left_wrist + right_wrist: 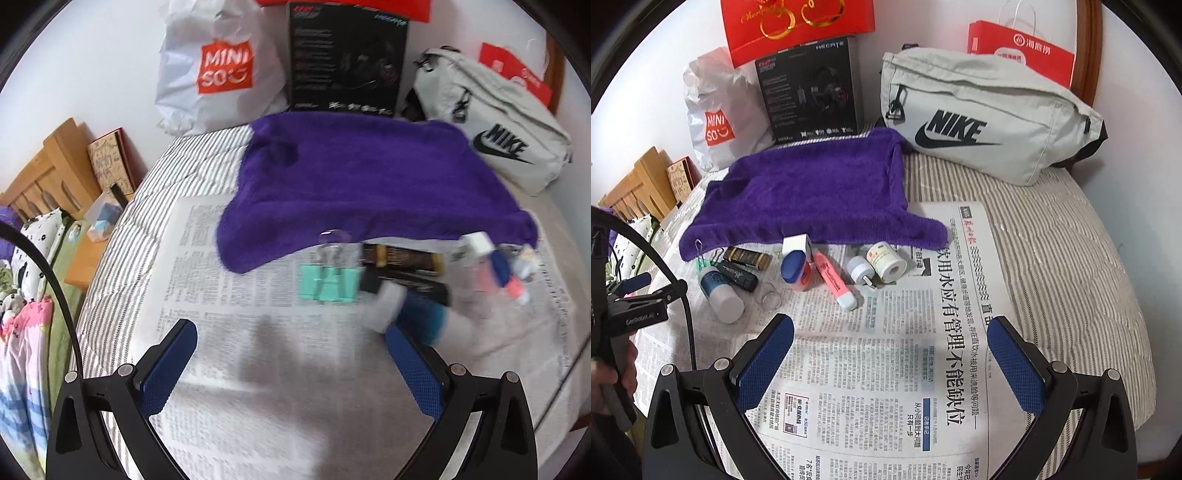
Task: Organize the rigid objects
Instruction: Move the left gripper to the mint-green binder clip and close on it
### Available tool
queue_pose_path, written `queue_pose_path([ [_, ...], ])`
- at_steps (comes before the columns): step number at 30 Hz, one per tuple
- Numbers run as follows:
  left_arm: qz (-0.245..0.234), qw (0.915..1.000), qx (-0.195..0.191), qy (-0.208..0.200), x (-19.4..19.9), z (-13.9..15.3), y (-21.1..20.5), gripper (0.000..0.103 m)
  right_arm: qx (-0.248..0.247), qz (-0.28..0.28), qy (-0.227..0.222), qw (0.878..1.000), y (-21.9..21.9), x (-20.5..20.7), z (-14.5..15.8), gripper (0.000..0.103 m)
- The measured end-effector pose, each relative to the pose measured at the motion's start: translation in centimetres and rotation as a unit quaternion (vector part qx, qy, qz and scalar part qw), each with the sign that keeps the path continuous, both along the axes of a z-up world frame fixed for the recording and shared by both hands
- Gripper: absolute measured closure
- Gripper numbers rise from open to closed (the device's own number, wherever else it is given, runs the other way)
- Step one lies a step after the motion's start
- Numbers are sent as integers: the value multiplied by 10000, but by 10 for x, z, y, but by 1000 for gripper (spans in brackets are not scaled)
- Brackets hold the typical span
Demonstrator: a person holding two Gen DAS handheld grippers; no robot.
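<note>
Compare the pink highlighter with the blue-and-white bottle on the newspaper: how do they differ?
The pink highlighter is slim and flat-sided; the blue-and-white bottle is a fatter cylinder. The highlighter lies mid-cluster, while the bottle lies at the left end by the green binder clip. Both lie on their sides on the newspaper, ungripped.

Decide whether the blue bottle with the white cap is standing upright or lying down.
Lying down. The blue bottle with the white cap rests on its side on the newspaper, cap pointing toward the camera.

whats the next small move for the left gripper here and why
Probably ease the left gripper forward and a little right toward the blue-and-white bottle. Its jaws are open and empty, and that bottle lies on its side on the newspaper, nearest its right finger.
</note>
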State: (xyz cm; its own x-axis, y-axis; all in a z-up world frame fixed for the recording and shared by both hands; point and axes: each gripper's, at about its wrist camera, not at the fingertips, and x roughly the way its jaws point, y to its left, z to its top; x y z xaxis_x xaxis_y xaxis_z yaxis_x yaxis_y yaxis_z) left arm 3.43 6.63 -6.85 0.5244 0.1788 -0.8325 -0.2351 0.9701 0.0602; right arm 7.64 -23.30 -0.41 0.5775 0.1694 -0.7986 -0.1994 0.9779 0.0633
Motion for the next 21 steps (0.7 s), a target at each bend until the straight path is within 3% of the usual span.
queue_pose_path([
  [9,-117,9998,-109,122,23,-24,17,0,-45,-46,295,9995,1,13,-24,0],
  [17,-311,9973,-663,-63,39,-33,23,0,-55,-76,505,9987,2,24,-42,0],
  [21,-365,9971,-661,-102,46,-36,22,0,-78,-62,578,9983,3,28,-46,0],
])
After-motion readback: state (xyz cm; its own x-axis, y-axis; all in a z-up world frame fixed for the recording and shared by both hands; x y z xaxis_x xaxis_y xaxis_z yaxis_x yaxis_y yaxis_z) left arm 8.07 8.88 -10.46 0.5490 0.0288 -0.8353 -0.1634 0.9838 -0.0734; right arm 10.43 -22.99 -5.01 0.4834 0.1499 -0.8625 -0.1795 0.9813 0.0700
